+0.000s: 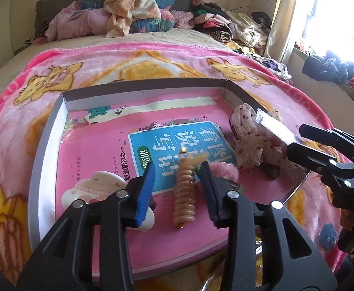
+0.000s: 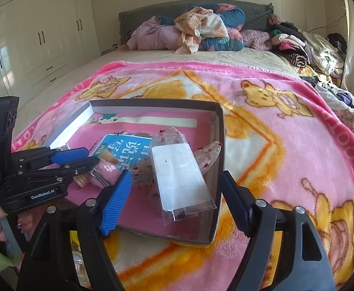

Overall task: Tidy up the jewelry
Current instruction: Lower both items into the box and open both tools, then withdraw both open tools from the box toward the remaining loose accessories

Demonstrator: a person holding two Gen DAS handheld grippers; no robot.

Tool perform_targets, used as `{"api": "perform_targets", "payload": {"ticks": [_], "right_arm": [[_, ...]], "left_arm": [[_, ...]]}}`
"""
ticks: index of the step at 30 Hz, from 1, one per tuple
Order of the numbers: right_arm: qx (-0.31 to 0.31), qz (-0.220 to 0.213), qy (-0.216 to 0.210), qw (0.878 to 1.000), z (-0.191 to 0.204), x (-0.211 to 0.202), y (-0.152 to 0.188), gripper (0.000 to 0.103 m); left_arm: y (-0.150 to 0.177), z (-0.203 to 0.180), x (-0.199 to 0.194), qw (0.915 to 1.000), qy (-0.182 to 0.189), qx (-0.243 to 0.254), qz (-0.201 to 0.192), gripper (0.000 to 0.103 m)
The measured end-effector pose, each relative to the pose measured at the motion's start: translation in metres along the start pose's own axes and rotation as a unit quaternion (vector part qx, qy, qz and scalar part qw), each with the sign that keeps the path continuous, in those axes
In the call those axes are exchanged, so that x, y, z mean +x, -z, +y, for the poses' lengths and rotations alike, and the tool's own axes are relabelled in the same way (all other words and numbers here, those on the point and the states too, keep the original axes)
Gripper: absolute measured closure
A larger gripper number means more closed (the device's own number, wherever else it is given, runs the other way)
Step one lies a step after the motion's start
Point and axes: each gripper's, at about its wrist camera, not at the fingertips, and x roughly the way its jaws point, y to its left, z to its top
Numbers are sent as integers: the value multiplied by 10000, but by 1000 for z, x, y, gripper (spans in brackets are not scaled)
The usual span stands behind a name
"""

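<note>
A shallow grey box (image 1: pixel 43 145) (image 2: pixel 219 131) lies on the bed with a pink book (image 1: pixel 99 145) in it. My left gripper (image 1: pixel 177 186) is open, its jaws on either side of a tan spiral hair tie (image 1: pixel 184 194) lying on the book. A white flower clip (image 1: pixel 97 189) lies to its left and a pink fuzzy clip (image 1: pixel 224 172) to its right. My right gripper (image 2: pixel 177 198) is open, around a clear packet with a white card (image 2: pixel 180 177) (image 1: pixel 276 127) resting over a floral bow (image 1: pixel 247 133) (image 2: pixel 167 135). The left gripper (image 2: pixel 80 160) shows in the right wrist view.
A pink cartoon blanket (image 2: pixel 286 133) covers the bed under the box. Piled clothes and bedding (image 2: pixel 201 31) lie at the headboard and along the window side (image 1: pixel 237 26). White wardrobes (image 2: pixel 31 43) stand to the left.
</note>
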Motion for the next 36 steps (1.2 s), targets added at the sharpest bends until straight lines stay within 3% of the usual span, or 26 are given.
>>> {"api": "perform_targets", "payload": {"ticks": [5,8,14,16,21,36], "right_arm": [[72,-150,41,9999,-1,-14,0,19],[127,-251,88,9996,-3,-23,0,16],[341,-412,160,9984,-10,-41,2,12],[378,-468,198,9980,-12,-48,3,11],[504,-630,255,9964,-16,-65,6,9],[617,-948,287,9932,-13,-104,17,8]], "left_arm": [[0,-1,-8,10000,26,-6,-65,66],[0,-2,-14,9999,31,8,-122,51],[-2,-3,-32,9995,72,-35,-304,36],[-2,-4,-38,9993,92,-35,-372,24],[0,-5,-53,9986,130,-86,-512,13],[14,-11,-85,9971,133,79,-746,12]]}}
